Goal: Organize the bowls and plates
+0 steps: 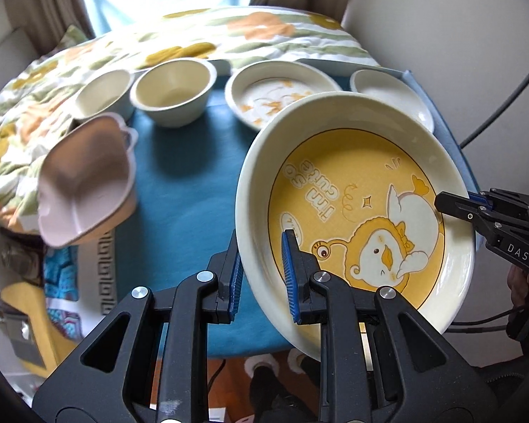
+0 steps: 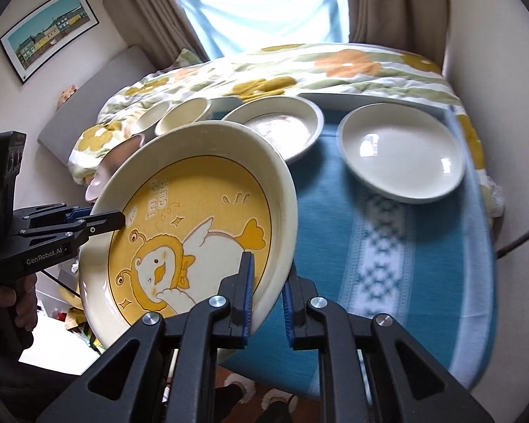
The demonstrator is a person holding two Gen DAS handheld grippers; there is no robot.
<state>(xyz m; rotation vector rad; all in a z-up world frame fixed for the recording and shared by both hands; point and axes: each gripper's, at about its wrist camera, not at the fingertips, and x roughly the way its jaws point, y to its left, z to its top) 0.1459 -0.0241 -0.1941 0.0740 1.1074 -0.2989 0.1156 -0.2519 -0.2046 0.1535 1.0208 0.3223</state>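
A yellow duck plate [image 1: 363, 218] with a cream rim is held tilted above the blue cloth [image 1: 187, 190]. My left gripper [image 1: 262, 275] is shut on its near-left rim. My right gripper [image 2: 268, 292] is shut on its opposite rim and shows in the left wrist view [image 1: 451, 204]. The plate fills the left of the right wrist view [image 2: 194, 225]. Behind it stand a patterned deep plate [image 1: 278, 95], a plain cream plate [image 2: 402, 155], two cream bowls [image 1: 174, 91] [image 1: 104, 95] and a pink square bowl [image 1: 84, 179].
The dishes stand on a blue cloth [image 2: 405, 246] with a white woven band. A flowered quilt [image 2: 299, 67] lies behind it, then a window with curtains. A framed picture [image 2: 49, 42] hangs on the left wall. The cloth's front edge drops to the floor.
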